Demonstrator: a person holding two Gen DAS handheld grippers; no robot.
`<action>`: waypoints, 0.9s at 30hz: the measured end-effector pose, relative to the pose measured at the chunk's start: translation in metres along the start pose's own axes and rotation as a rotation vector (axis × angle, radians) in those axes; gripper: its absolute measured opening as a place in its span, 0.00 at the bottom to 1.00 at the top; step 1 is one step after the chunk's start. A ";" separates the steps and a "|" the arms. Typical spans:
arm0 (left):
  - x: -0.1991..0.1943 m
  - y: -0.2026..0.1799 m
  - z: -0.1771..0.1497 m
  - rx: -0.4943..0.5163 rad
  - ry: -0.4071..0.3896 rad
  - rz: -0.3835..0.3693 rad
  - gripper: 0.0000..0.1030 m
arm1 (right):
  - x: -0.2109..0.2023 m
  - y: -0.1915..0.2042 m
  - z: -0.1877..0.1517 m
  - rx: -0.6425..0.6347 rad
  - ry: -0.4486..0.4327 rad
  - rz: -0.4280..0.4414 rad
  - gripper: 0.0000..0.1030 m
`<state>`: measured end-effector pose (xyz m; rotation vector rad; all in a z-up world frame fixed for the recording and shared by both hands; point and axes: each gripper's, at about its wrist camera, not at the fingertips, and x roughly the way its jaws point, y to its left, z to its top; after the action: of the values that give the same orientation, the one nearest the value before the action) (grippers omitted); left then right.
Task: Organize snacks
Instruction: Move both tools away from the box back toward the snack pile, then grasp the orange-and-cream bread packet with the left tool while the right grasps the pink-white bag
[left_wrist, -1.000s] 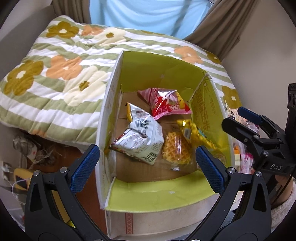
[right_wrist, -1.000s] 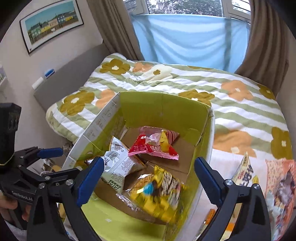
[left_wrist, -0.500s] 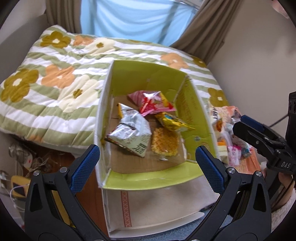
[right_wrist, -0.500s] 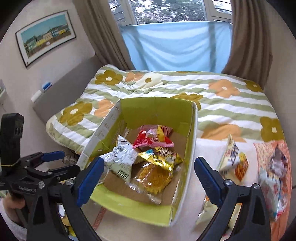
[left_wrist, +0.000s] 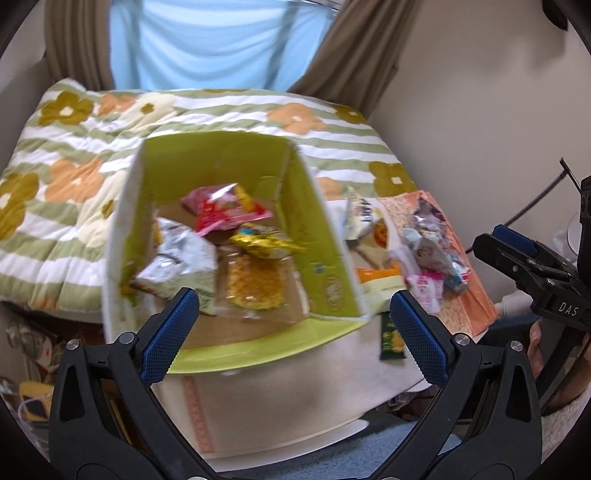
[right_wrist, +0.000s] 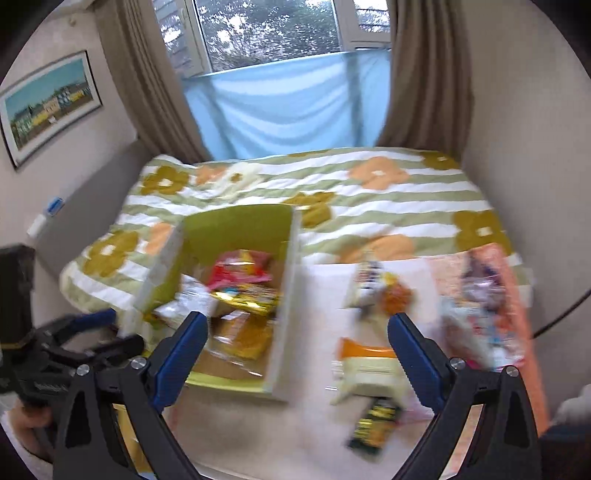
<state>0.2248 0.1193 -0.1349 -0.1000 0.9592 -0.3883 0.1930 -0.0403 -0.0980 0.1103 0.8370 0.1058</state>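
Snacks: split two ways. Four already in green-lined cardboard box (left_wrist: 317, 236): silver bag (left_wrist: 177, 266), red/pink bag (left_wrist: 225, 210), gold packet (left_wrist: 264, 242), clear-wrapped waffle (left_wrist: 253, 286). Rest loose on white cloth (right_wrist: 317, 295) to right of box, by orange patterned cloth (left_wrist: 465, 295): white/blue bag (right_wrist: 369, 284), orange-and-cream pack (right_wrist: 365, 363), dark green packet (right_wrist: 375, 424), plus jumble of small wrapped bits (left_wrist: 432, 254), too blurred to count. So approx three distinct loose packs + a pile.

L gripper (left_wrist: 293, 328): jaws spread wide, nothing between pads, hovering over near edge of box. R gripper (right_wrist: 295, 354): also spread wide and empty, straddling box's right wall, loose pile under its right finger (right_wrist: 415, 360).

Key relation: loose snacks lie right of box, ahead of and just below R gripper, well off to the side of L. R clearly nearer. Orange-and-cream pack lies crosswise, long axis roughly left-right in right wrist view; dark green packet lies nearer, long axis roughly fore-aft, slightly tilted. Likely next: drop R onto one of these, close across short side, carry left over box wall. Both views motion-blurred, so exact packet edges uncertain.
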 end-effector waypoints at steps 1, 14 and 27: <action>0.003 -0.011 0.001 0.008 -0.002 0.001 1.00 | -0.006 -0.012 -0.001 -0.009 0.000 -0.013 0.94; 0.081 -0.156 -0.012 0.017 0.099 -0.028 1.00 | -0.037 -0.162 -0.036 0.094 0.048 0.017 0.94; 0.174 -0.201 -0.028 -0.017 0.275 0.177 1.00 | 0.008 -0.223 -0.101 0.082 0.223 0.186 0.94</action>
<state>0.2352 -0.1282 -0.2356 0.0241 1.2325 -0.2334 0.1338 -0.2539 -0.2021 0.2570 1.0531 0.2621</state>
